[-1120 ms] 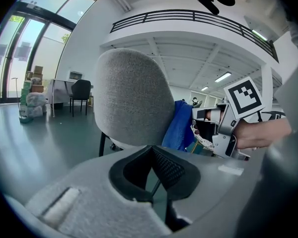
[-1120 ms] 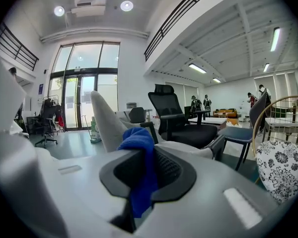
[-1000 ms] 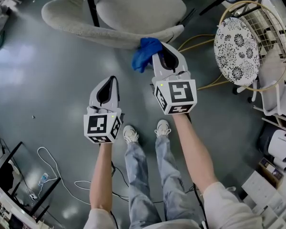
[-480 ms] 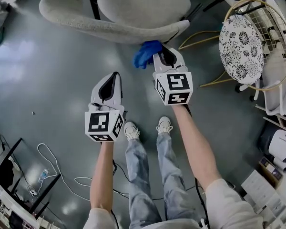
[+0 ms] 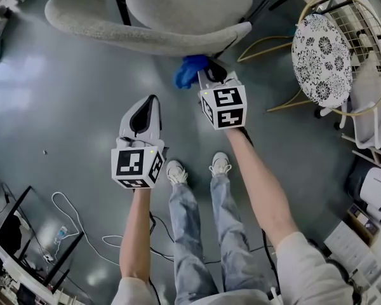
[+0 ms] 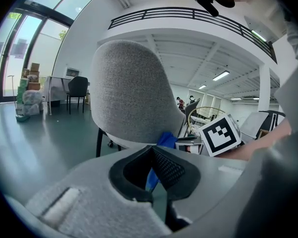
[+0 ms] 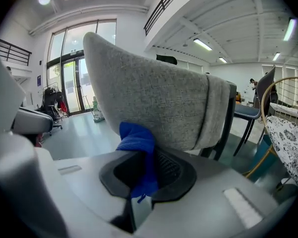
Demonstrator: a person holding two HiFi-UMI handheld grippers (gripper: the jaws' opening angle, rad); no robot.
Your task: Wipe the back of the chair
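At the lower rim of the grey fabric-covered chair's curved back (image 7: 154,98), the right claw (image 7: 141,175) is clamped on a crumpled blue cloth (image 7: 138,143), with most of the cloth bunched out beyond the tips. That bunch is what should meet the upholstery, so gripping it by 1 end makes sense: the hard jaws keep off the fabric. From the right gripper view the cloth sits just beside the back's lower edge. Whether it touches I cannot tell, and the head view puts the cloth (image 5: 189,70) slightly short of the chair (image 5: 146,40).

The left claw (image 5: 151,101) hangs lower and well apart from the chair, its jaws together on nothing, probably held clear because 1 claw suffices for wiping. I judge the wiping stroke about to begin or barely begun. Next the cloth likely needs pressing against the back and sweeping across its curve, firmly enough to rub without slipping from the grip.
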